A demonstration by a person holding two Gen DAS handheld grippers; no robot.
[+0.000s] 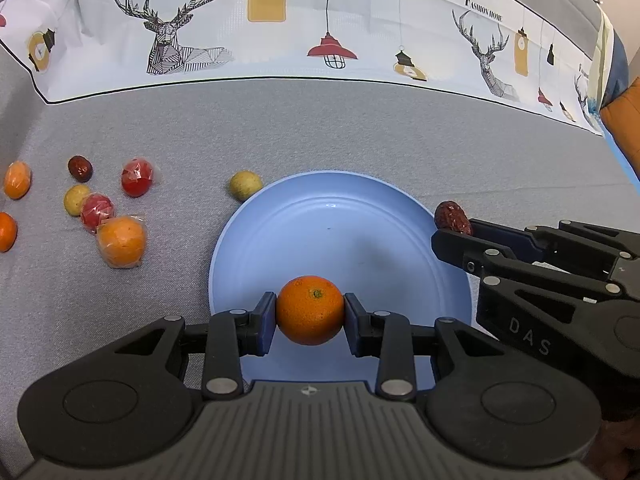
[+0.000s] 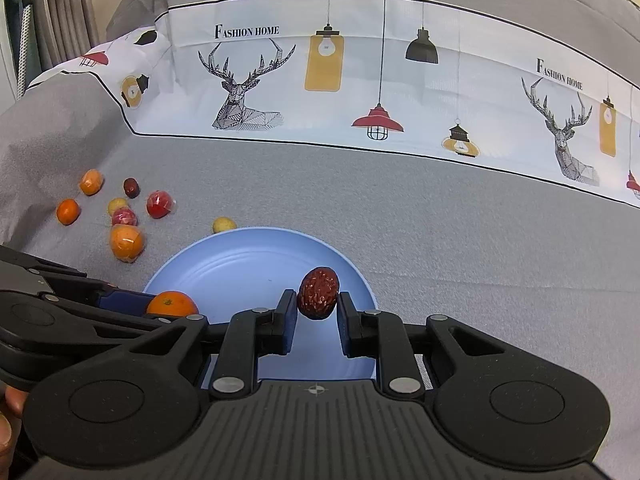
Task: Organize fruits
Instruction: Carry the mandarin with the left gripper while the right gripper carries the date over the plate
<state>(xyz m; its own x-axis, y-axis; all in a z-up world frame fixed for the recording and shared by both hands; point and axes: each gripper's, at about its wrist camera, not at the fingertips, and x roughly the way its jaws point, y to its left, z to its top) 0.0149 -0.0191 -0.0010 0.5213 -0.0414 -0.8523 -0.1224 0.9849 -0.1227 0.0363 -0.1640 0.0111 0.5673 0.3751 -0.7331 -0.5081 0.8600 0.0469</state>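
You have both fruits poised over the plate (image 1: pixel 240 248), which I take as set-up for dropping them in. Your left gripper (image 1: pixel 310 316) has its jaws clenched on the orange (image 1: pixel 310 310), squarely between the pads above the near rim. Your right gripper (image 2: pixel 317 308) pinches the date (image 2: pixel 319 292) at the pad tips, over the plate's right side. Loose fruit waits far left.

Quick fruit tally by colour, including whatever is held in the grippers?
Orange: 4
Bright red, wrapped: 2
Dark red dates: 2
Yellow-green: 2
Total: 10
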